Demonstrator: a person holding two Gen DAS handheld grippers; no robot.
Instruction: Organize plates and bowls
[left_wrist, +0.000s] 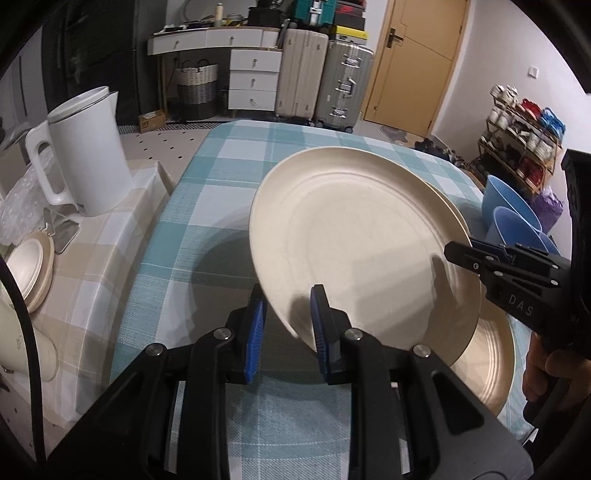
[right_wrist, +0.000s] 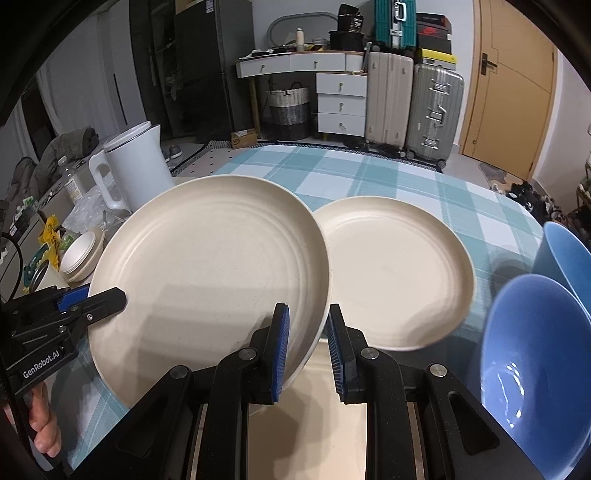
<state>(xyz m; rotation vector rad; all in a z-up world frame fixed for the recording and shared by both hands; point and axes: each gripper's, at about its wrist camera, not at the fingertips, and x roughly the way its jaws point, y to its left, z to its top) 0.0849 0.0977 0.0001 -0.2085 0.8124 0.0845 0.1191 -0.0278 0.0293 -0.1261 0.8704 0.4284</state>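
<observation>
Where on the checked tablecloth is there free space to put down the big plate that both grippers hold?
Free: the checked cloth at the far end, beyond the smaller cream plate, and the strip between the held plate and the white kettle. Crowded: the right edge with two blue bowls, and the left side table.

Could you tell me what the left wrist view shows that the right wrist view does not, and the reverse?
Only the left wrist view shows the shoe rack by the wall. Only the right wrist view shows the smaller cream plate whole, and a blue bowl's inside. Both show the large cream plate gripped at its rim by the left gripper and right gripper, the white kettle and the checked tablecloth.
</observation>
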